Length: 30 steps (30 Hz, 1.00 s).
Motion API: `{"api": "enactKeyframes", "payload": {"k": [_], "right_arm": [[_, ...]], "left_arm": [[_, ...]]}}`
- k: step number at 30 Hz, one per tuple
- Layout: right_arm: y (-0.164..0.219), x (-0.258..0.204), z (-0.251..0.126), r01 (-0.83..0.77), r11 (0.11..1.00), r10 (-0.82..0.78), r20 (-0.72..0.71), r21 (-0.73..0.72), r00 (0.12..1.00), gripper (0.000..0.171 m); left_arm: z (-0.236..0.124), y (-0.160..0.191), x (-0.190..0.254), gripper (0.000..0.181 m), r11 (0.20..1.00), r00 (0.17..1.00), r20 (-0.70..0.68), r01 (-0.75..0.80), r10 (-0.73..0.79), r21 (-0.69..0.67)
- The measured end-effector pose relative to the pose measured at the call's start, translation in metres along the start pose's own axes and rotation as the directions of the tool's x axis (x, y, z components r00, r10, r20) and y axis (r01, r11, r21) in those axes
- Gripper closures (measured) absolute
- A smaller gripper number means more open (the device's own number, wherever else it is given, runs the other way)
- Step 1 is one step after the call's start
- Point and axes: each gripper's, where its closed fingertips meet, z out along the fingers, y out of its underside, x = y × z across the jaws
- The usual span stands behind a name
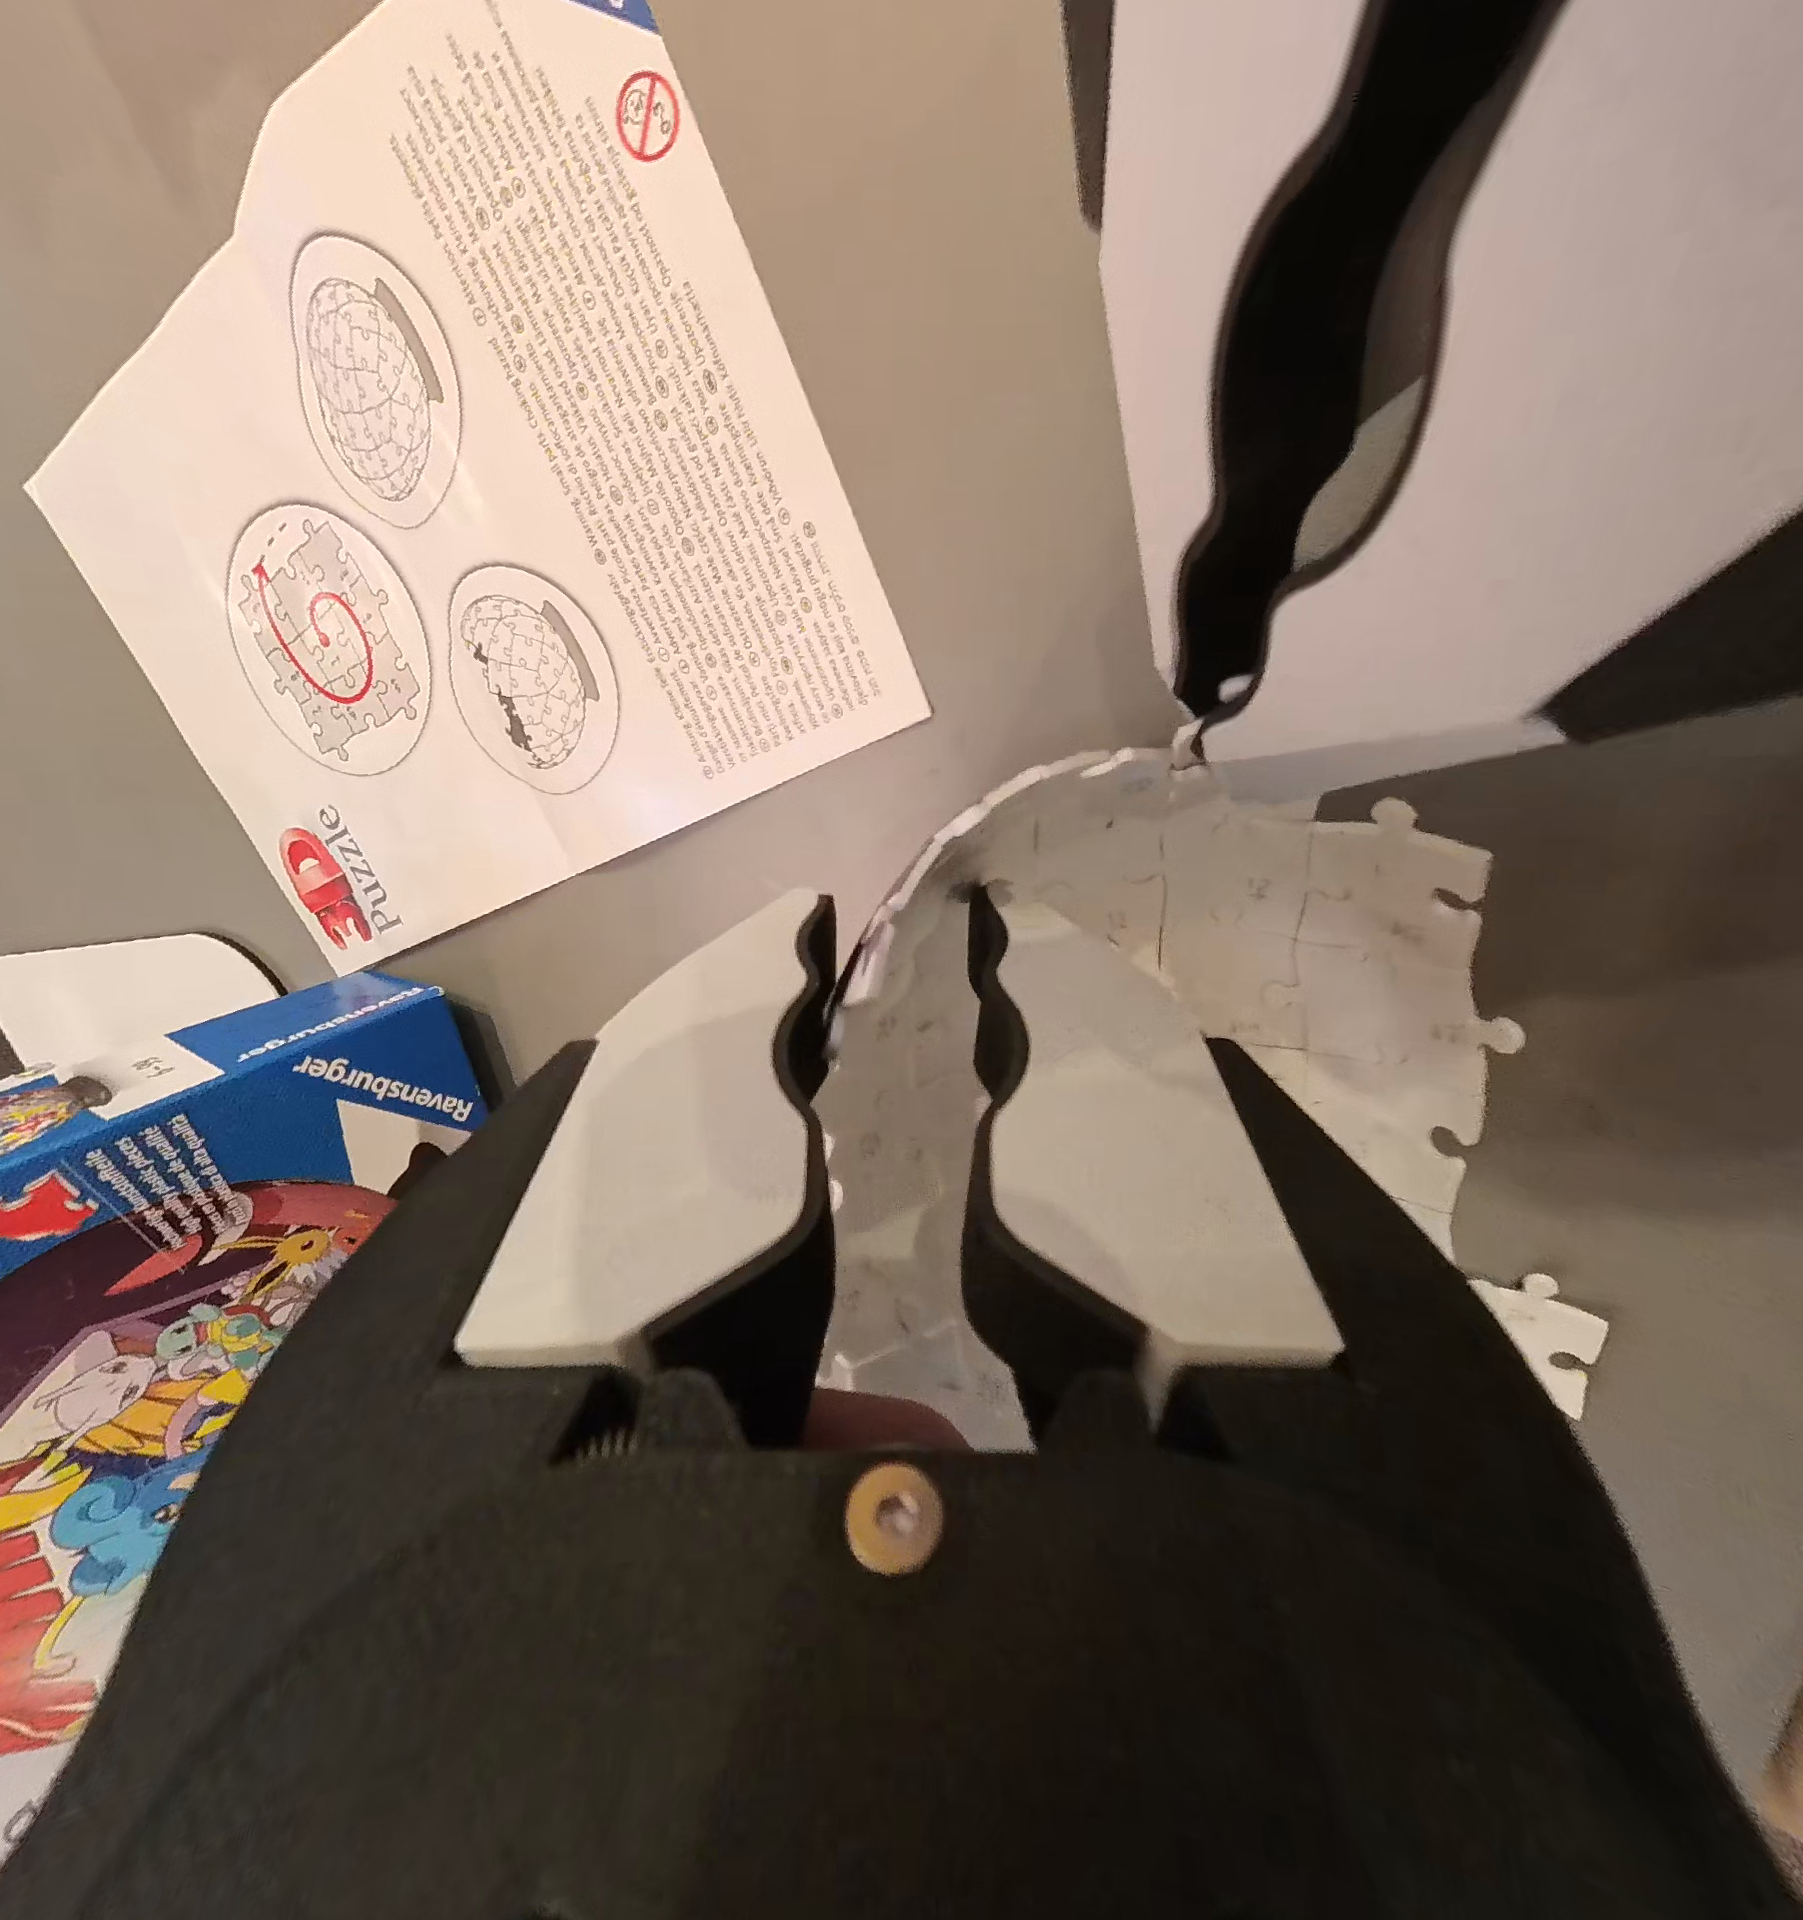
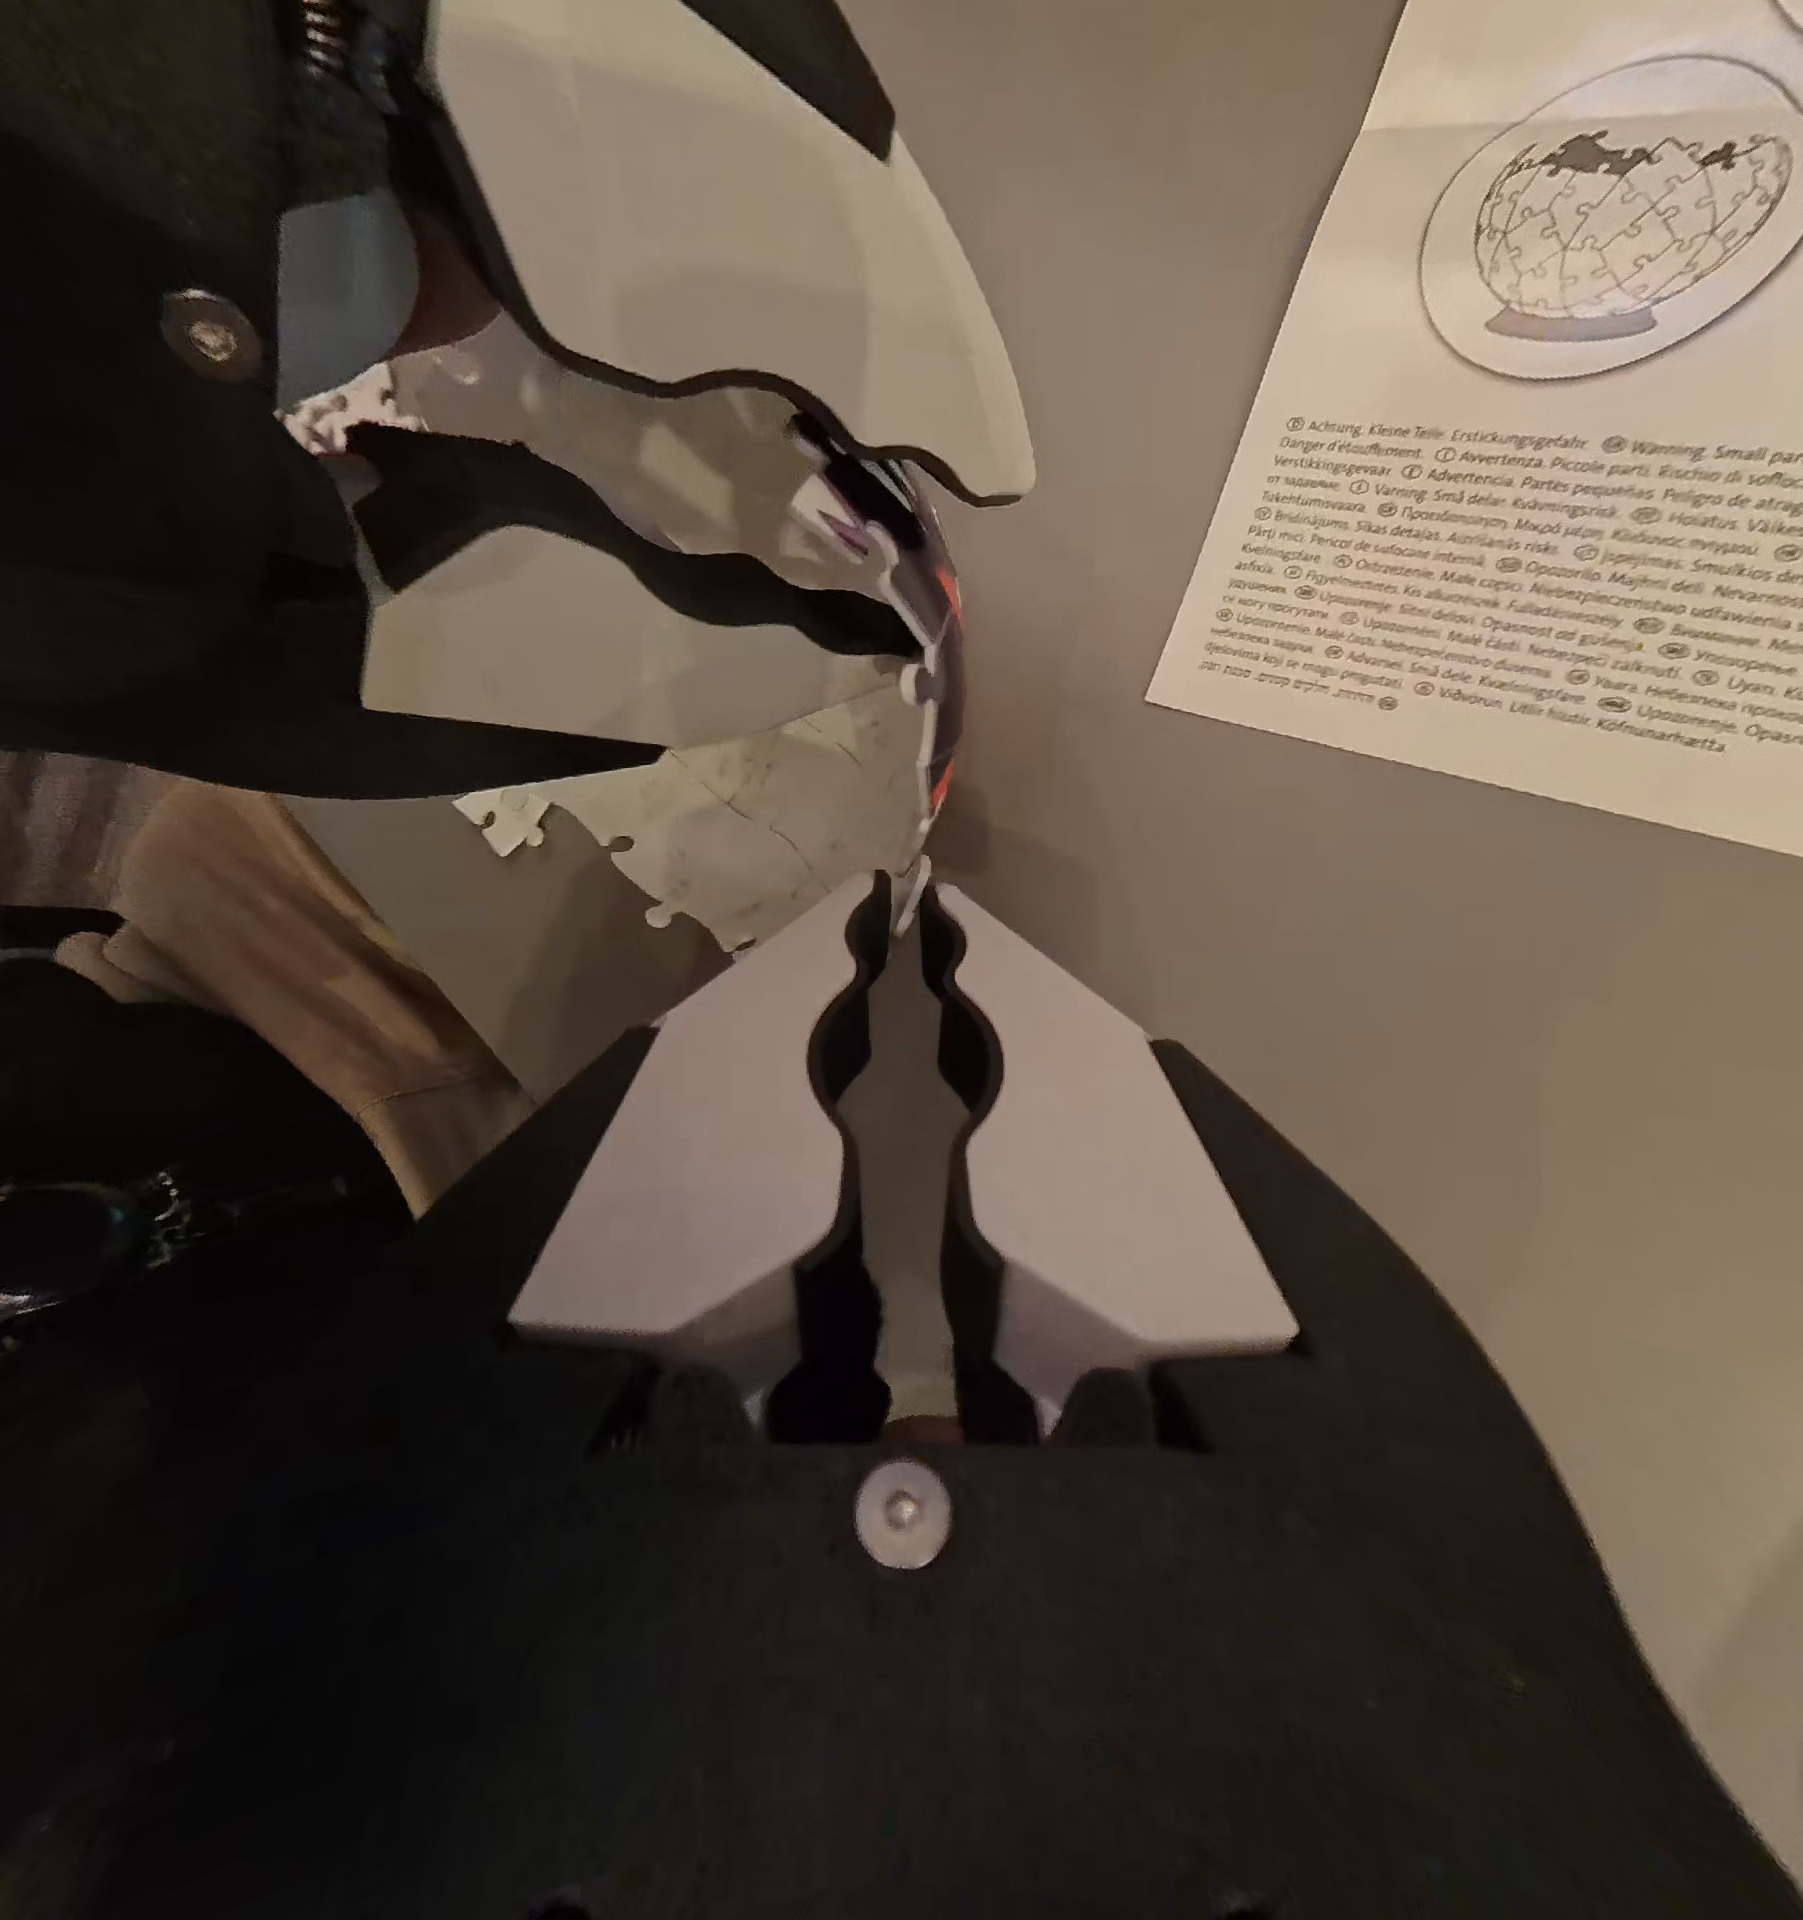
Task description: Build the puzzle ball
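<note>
**Puzzle ball roughly half built**

Above the tabletop (image 1: 980,312), I hold a curved shell (image 1: 1292,935) of joined pieces, many still missing. My left hand-held gripper (image 1: 902,909) pinches its rim; my right hand-held gripper (image 2: 905,899) nips an edge tab.

Left tool (image 1: 902,914): matte black housing, white fingers (image 1: 710,1122) with wavy black inner pads, one brass-toned screw at centre. Right tool (image 2: 905,899): same build, silver screw. Tan sleeve, possibly, at left edge.
</note>
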Motion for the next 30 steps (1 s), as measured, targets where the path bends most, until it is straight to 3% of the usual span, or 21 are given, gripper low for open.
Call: {"api": "enactKeyframes", "payload": {"k": [1, 6, 12, 14, 30], "right_arm": [[-0.001, 0.001, 0.0, 0.012, 1.0, -0.012, -0.013, -0.002, 1.0, 0.169], [-0.004, 0.004, -0.001, 0.029, 1.0, -0.029, -0.037, -0.001, 0.999, 0.17], [-0.011, -0.002, 0.001, -0.135, 0.988, 0.128, 0.089, 0.081, 0.988, 0.163], [-0.011, 0.001, 0.003, -0.123, 0.989, 0.118, 0.059, 0.08, 0.991, 0.159], [-0.017, 0.011, 0.007, -0.131, 0.984, 0.131, 0.008, 0.116, 0.991, 0.17]], "left_arm": [[0.0, 0.0, 0.0, 0.158, 1.0, 1.0, -0.001, 0.0, 0.0, -0.002], [0.001, 0.0, -0.003, 0.158, 1.0, 1.0, 0.011, 0.015, -0.015, 0.003], [0.002, 0.0, -0.007, 0.157, 0.998, 0.998, 0.007, 0.062, -0.062, 0.017], [0.003, 0.0, -0.007, 0.157, 0.998, 0.998, 0.016, 0.059, -0.059, 0.009], [0.004, 0.006, -0.011, 0.159, 0.993, 0.993, 0.033, 0.118, -0.118, -0.022]]}}
